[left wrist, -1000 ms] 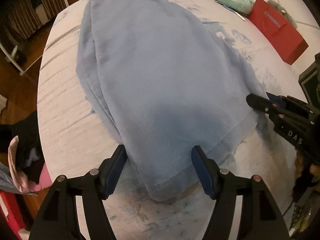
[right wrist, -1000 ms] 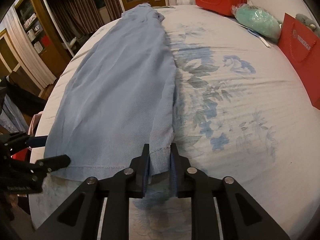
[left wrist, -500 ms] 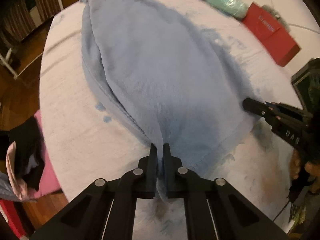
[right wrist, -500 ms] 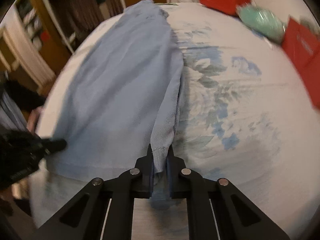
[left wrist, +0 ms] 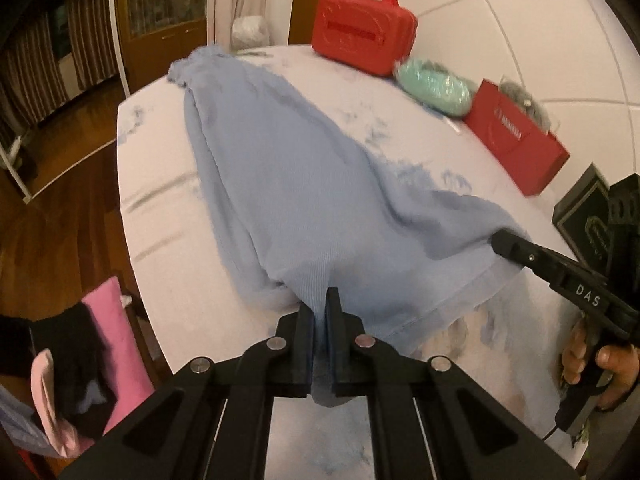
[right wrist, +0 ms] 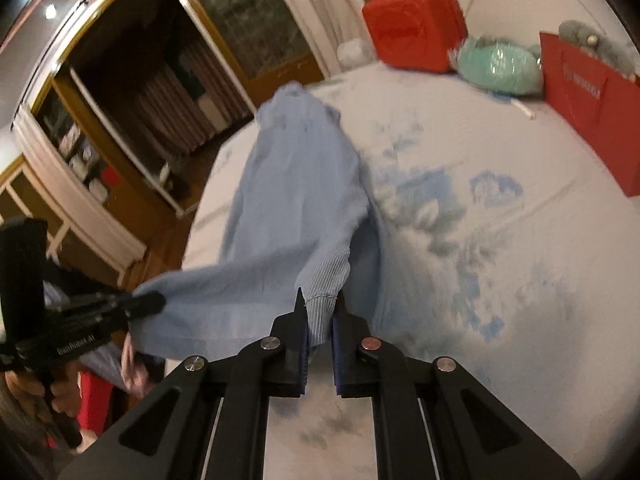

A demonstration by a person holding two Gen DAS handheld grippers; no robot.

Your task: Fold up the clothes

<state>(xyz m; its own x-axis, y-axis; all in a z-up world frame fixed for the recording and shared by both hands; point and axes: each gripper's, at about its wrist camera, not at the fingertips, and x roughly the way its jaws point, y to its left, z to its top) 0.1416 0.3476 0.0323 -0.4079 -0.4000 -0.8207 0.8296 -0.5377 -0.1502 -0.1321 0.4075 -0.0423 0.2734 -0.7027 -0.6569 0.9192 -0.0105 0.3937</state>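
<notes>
A light blue garment (left wrist: pixel 296 184) lies lengthwise on the bed (left wrist: pixel 152 216), its near hem lifted off the sheet. My left gripper (left wrist: pixel 319 312) is shut on the hem's left corner, cloth hanging below the pads. My right gripper (right wrist: pixel 320 316) is shut on the hem's right corner, where ribbed fabric bunches between the fingers. In the left wrist view the right gripper (left wrist: pixel 504 242) shows from the side with a hand on its grip. The right wrist view shows the left gripper (right wrist: pixel 148 304) at the stretched hem's other end. The garment (right wrist: pixel 292 200) sags between both corners.
A red case (left wrist: pixel 362 30), a mint green bundle (left wrist: pixel 434 86) and a red paper bag (left wrist: pixel 516 140) sit along the bed's far side by the white wall. Pink and dark clothes (left wrist: pixel 80 360) pile at the bed's left edge. Wooden floor and cabinets lie beyond.
Left jaws closed on the hem corner, and both grippers rose, lifting the garment's near hem off the bed. The hem now stretches taut between them.
</notes>
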